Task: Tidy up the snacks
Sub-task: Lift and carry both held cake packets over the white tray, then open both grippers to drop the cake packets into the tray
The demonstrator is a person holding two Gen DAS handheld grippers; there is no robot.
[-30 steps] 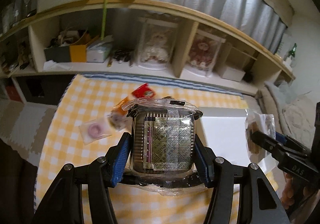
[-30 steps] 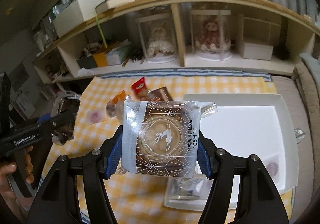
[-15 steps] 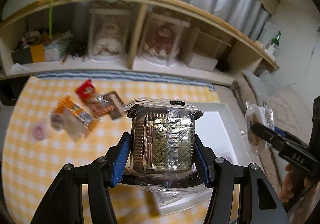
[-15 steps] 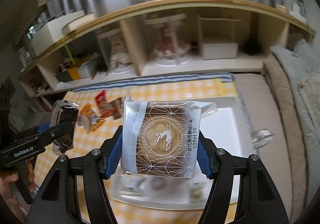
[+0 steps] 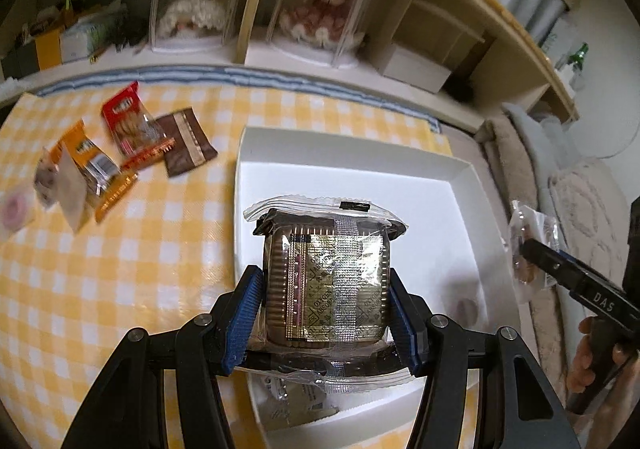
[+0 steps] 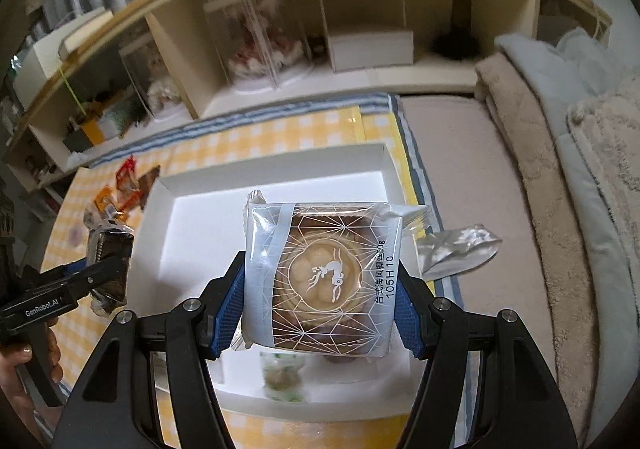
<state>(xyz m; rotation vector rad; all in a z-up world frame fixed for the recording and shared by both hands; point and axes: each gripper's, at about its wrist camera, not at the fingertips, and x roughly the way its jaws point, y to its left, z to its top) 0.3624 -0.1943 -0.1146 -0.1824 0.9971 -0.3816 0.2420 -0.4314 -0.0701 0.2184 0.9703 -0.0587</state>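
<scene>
My left gripper (image 5: 326,309) is shut on a clear-wrapped pastry in a brown tray (image 5: 326,285) and holds it above the white tray (image 5: 360,177). My right gripper (image 6: 320,301) is shut on a mooncake in a white-patterned wrapper (image 6: 324,277), also above the white tray (image 6: 208,217). Each gripper shows in the other's view, the right one (image 5: 532,253) at the right edge, the left one (image 6: 108,265) at the left edge. Small snack packets (image 6: 280,375) lie at the tray's near edge.
Several loose snack packets (image 5: 128,141) lie on the yellow checked cloth (image 5: 120,269) left of the tray. A silver packet (image 6: 456,249) lies right of the tray on a beige mat. A shelf with boxed dolls (image 5: 320,9) runs along the back.
Both grippers have swung to the right with their snacks, from over the checked cloth to above the white tray. Their grips have not changed.
</scene>
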